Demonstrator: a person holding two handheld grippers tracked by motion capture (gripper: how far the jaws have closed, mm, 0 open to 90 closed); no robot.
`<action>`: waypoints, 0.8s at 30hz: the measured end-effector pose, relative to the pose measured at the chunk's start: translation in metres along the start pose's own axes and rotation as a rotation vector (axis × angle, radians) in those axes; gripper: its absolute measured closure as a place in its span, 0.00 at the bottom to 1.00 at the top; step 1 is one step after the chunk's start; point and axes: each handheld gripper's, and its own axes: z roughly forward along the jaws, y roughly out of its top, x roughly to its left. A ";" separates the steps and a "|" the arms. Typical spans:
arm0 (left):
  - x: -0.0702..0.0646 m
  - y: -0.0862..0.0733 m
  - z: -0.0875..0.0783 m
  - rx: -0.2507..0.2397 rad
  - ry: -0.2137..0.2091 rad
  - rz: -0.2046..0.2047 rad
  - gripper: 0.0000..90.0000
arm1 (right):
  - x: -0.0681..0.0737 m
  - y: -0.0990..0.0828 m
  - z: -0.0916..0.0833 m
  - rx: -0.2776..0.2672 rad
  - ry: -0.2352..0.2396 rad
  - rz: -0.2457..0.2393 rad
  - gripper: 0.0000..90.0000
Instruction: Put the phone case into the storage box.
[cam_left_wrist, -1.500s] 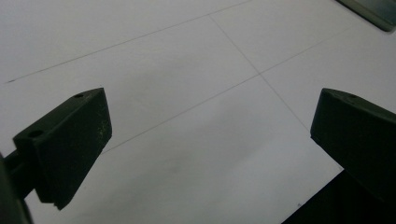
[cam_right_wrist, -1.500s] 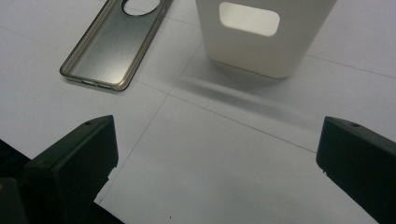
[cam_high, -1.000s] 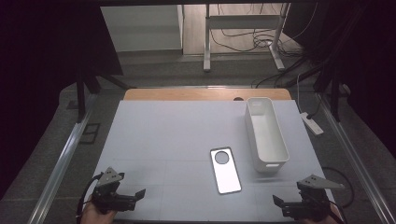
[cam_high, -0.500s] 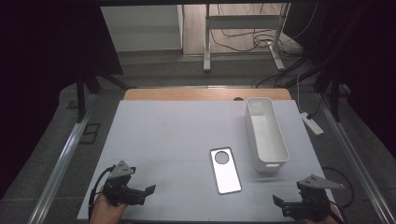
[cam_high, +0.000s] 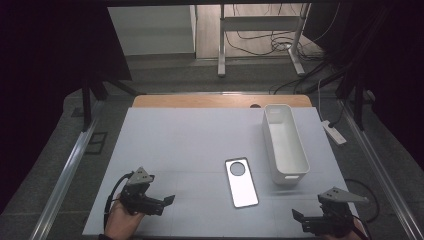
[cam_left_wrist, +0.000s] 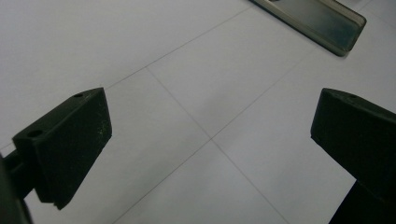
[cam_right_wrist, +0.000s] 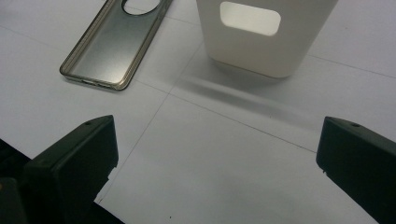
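On the worktop (cam_high: 200, 135) the phone case (cam_high: 241, 181) lies flat toward the near edge, right of centre; just beside it, to its right and reaching farther back, stands the bin (cam_high: 285, 143), the two apart; the left hand-held gripper (cam_high: 162, 202) sits at the near left corner, well left of the case; the right hand-held gripper (cam_high: 300, 220) sits at the near right corner, before the bin.
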 end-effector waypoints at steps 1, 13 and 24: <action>-0.001 0.002 0.002 -0.001 -0.008 0.004 0.00 | 0.000 0.000 0.000 0.000 0.000 -0.001 0.00; -0.007 0.019 0.017 0.019 -0.034 0.050 0.00 | 0.000 0.000 0.000 0.000 0.002 -0.001 0.00; -0.017 0.037 0.035 0.040 -0.066 0.095 0.00 | 0.000 0.000 0.001 0.005 0.004 -0.001 0.00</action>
